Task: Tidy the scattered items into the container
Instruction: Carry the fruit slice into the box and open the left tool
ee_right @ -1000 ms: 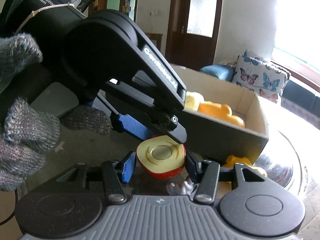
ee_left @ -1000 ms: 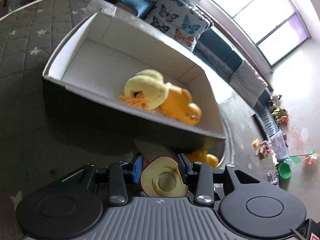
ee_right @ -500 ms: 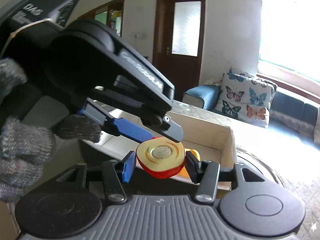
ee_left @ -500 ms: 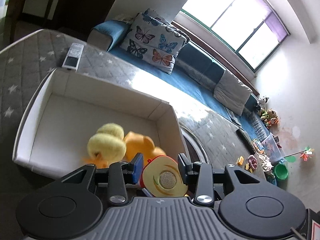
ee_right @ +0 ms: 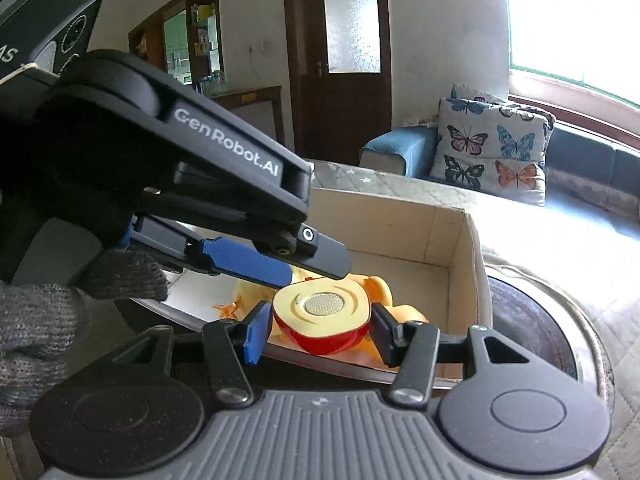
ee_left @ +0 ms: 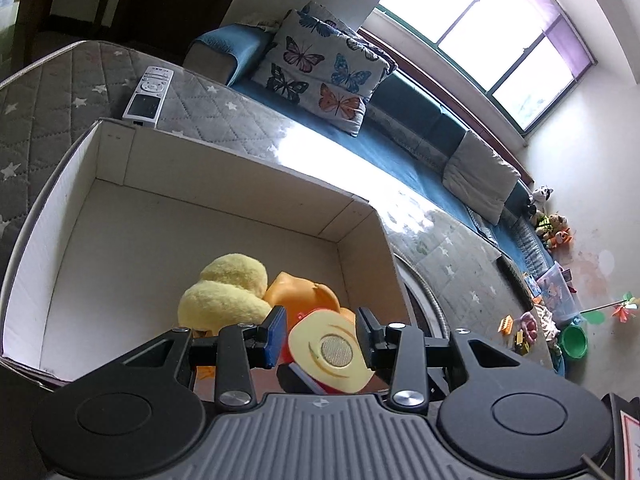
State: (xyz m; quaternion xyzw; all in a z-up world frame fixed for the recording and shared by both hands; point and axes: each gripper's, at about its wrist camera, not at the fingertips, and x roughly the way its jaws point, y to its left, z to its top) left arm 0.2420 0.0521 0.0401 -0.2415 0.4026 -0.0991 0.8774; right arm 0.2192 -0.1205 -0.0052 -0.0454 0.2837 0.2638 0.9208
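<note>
A toy half apple (ee_right: 322, 314), red skin with a cream cut face, sits between the pads of my right gripper (ee_right: 316, 328), which is shut on it. My left gripper (ee_left: 320, 338) is shut on a half apple (ee_left: 328, 354) too; its blue pad (ee_right: 248, 262) shows in the right wrist view just above the right gripper's piece. Both are held above the near right corner of the open cardboard box (ee_left: 224, 168). Inside the box lie a yellow plush duck (ee_left: 228, 294) and an orange toy (ee_left: 302, 292).
The box stands on a grey quilted star-pattern surface (ee_left: 52, 84) with a remote control (ee_left: 148, 96) behind it. A round dark metal-rimmed disc (ee_right: 532, 332) lies right of the box. A sofa with butterfly cushions (ee_left: 320, 72) is behind. Small toys (ee_left: 552, 320) litter the floor far right.
Both grippers have risen from beside the box's outer wall to above its near right corner, each still holding a half apple. The view now looks down into the box.
</note>
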